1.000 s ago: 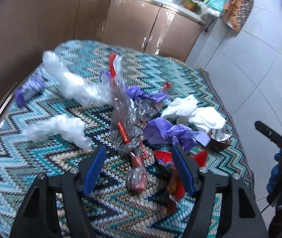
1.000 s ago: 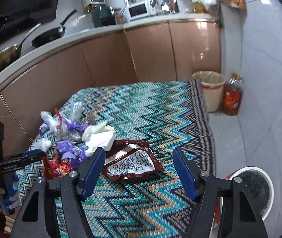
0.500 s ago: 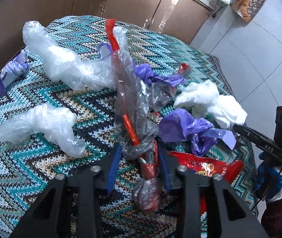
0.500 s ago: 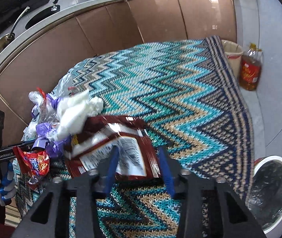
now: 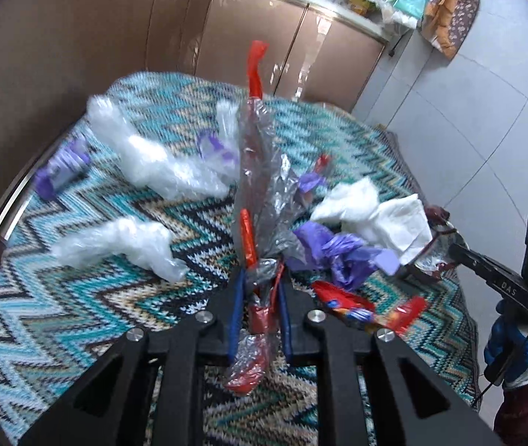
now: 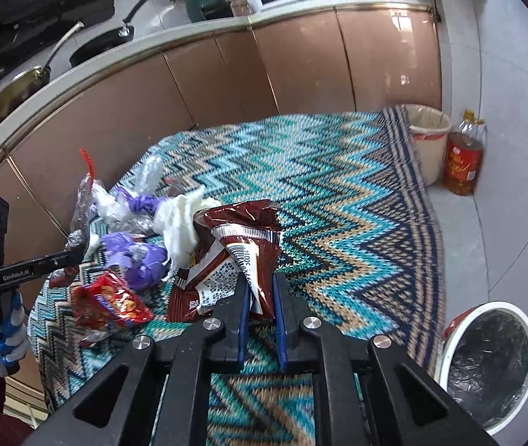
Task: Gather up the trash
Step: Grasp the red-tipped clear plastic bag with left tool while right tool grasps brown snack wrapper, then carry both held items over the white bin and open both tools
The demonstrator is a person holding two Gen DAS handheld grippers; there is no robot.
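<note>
Both sets of jaws are closing on litter above a zigzag rug (image 6: 356,200). Left gripper (image 5: 260,290) pinches a clear plastic wrapper with red strips (image 5: 256,171), standing upright from the pads. Right gripper (image 6: 260,293) nips the near edge of a brown snack packet (image 6: 241,245). Purple and white scraps lie between them; a lined bin (image 6: 486,368) sits at right.

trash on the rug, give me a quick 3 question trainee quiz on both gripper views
1. What is between the right gripper pads?
2. True or false: the left gripper is closing on a white tissue.
3. Which bin has a black liner: A, beside the oil bottle, or B, at the lower right of the right view?

Key:
1. The brown snack bag.
2. False: a clear wrapper with red strips.
3. B, the white bin.
</note>
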